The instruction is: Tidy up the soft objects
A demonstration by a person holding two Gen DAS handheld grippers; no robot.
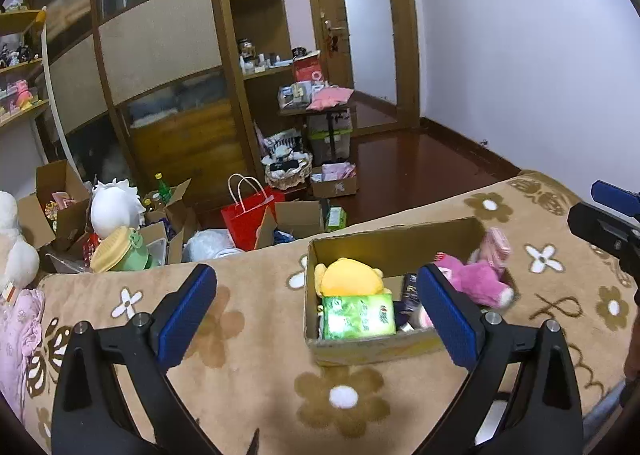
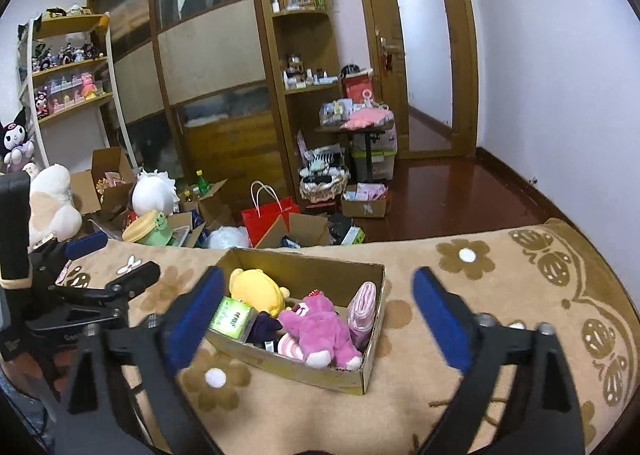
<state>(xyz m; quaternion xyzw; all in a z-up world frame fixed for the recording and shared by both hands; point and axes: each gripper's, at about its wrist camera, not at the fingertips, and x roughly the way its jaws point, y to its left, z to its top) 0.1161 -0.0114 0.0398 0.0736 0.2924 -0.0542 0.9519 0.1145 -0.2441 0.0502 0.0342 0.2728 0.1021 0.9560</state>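
Note:
An open cardboard box sits on the beige flowered blanket. It holds a yellow plush, a pink plush bear, a green tissue pack, a folded pink cloth and a dark item. My left gripper is open and empty, hovering before the box. My right gripper is open and empty above the box. The right gripper shows at the right edge of the left wrist view.
The blanket covers a bed. Beyond its far edge lie cardboard boxes, a red paper bag, white plush toys and a wardrobe. A pink cloth lies at the left.

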